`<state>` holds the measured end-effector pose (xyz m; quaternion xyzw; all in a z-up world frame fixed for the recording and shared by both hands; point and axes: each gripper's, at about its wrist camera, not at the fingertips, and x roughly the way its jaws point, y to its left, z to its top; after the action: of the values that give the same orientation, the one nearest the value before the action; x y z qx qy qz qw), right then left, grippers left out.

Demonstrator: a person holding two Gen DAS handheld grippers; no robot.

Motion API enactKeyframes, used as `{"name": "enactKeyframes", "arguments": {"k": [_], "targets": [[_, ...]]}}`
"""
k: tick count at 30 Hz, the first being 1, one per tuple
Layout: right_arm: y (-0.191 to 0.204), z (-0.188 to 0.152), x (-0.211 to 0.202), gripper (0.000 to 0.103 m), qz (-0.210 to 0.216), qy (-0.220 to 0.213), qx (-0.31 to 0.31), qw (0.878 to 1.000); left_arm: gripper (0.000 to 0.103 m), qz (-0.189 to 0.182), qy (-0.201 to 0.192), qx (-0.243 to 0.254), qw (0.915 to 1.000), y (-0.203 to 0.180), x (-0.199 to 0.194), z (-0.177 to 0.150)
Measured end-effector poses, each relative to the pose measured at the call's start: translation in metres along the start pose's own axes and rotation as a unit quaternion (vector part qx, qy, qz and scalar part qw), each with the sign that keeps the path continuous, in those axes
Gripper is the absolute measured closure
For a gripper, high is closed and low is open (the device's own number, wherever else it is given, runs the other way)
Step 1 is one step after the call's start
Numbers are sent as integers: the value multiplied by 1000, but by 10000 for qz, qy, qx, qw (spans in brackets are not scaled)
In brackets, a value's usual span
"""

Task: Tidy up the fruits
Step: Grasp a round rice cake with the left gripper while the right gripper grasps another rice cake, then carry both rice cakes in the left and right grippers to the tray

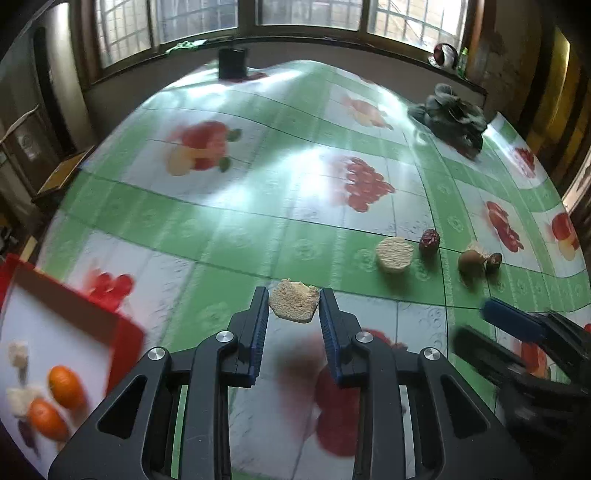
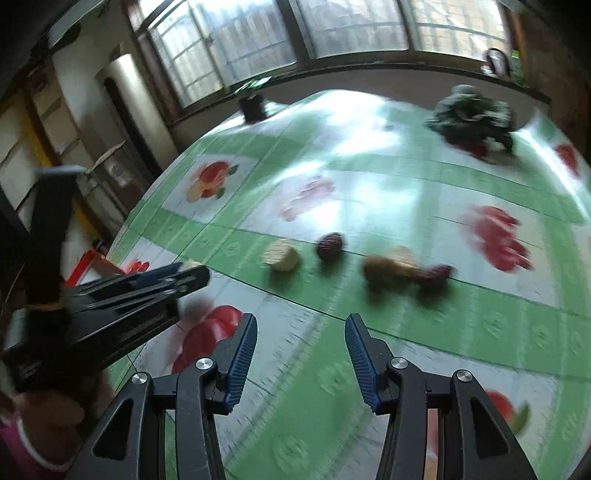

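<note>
The left gripper (image 1: 294, 304) is closed onto a pale, crumbly, flat piece (image 1: 294, 303) at its fingertips, its blue pads pressing the piece from both sides just above the counter (image 1: 258, 199), which wears a glossy green-and-white cloth printed with red fruit. The right gripper (image 2: 301, 360) hangs over a bare stretch of that cloth with its jaws standing moderately apart and nothing between them. To the left, at the counter's near edge, a red-rimmed tray (image 1: 129, 332) with a white floor holds two orange fruits (image 1: 65, 382), some pale chunks (image 1: 18, 354) and a small dark item that is too blurred to name. Further along the cloth, to the right of the held piece, lies a round pale slice (image 1: 394, 254) with a wrinkled dark red fruit (image 1: 429, 242) just beside it; a little beyond sit a brown round fruit (image 1: 470, 261) and another small dark one (image 1: 494, 261), close together, with something pale behind them. In the right wrist view these same things lie ahead of the open jaws, smeared by motion, and the left gripper reaches in from the left edge. A dark crumpled cloth (image 1: 448, 116) lies near the far right corner and a dark box (image 1: 232, 62) stands at the far edge under the windows (image 1: 306, 14). Nothing lies between the held piece and the tray.
</note>
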<state>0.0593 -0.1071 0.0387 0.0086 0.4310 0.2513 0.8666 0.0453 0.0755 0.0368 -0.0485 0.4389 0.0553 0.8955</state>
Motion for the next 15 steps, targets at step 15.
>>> {"name": "enactKeyframes", "arguments": {"k": [15], "targets": [[28,38,69,73,-483,140,-661,9965,76,151,-112,-53,9998,20,-14,-6]]}}
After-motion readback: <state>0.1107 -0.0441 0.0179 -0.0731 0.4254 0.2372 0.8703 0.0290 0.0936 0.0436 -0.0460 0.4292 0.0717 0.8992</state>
